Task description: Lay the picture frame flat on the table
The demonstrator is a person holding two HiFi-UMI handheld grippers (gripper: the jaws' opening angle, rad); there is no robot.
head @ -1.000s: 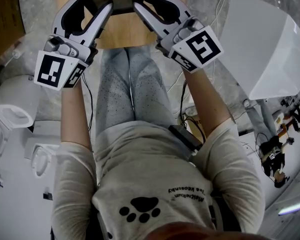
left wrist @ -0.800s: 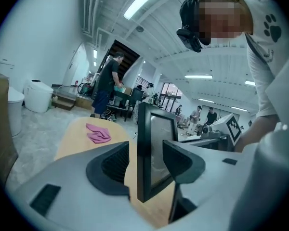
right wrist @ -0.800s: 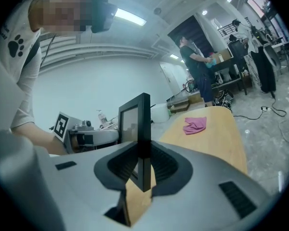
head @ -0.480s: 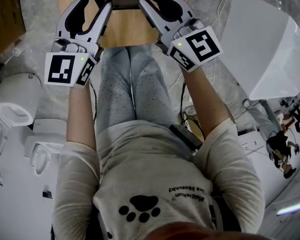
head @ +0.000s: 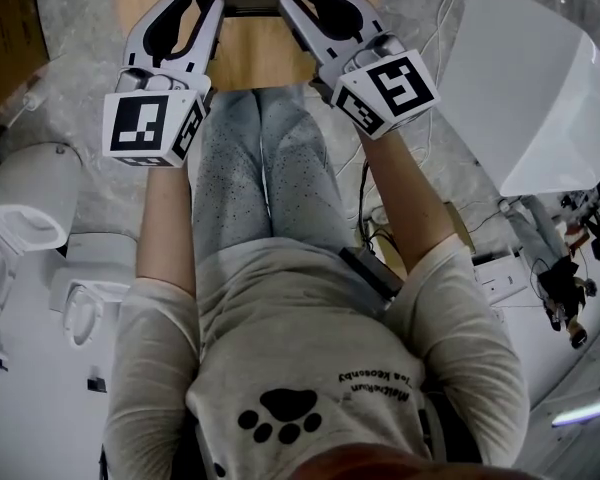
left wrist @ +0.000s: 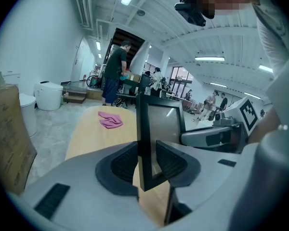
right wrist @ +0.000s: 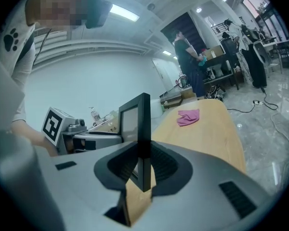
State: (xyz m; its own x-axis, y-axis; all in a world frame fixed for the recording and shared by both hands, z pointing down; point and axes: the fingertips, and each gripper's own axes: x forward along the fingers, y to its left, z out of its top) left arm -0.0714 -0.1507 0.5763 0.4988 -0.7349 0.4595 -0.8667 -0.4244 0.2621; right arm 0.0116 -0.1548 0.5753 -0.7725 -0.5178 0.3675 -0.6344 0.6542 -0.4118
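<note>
Surroundings, large to small: grey stone floor (head: pixel 75 28); a big white panel (head: pixel 540 88) slanting at my right; the wooden tabletop (head: pixel 250 63) ahead of my knees; white toilets (head: pixel 25 203) on the floor at my left; a cardboard box (left wrist: pixel 7 138) at the left margin of the left gripper view; a person (left wrist: pixel 114 73) standing well beyond the far end of the tabletop; loose cables (head: pixel 375 218) by my right leg. A crumpled pink cloth (left wrist: pixel 110 120) lies toward the far end of the tabletop, well apart from the work. The picture frame (left wrist: pixel 161 121) is black and stands upright over the near end of the tabletop, between my two tongs. Left tongs (left wrist: pixel 147 155): the jaws have just been closing and now have the frame's left side rail between them, pads against it. Right tongs (right wrist: pixel 143 165): part-way closed and clamped on the opposite side rail. Obstructions: the grey tongs bodies fill the lower half of both gripper views and crowd round the frame's lower corners, so I cannot tell whether its bottom edge rests on the wood or hangs just above it. In the head view the top margin cuts the frame off, leaving only its lower edge and a strip of glass. The marker cubes (head: pixel 145 126) hide my hands.
</note>
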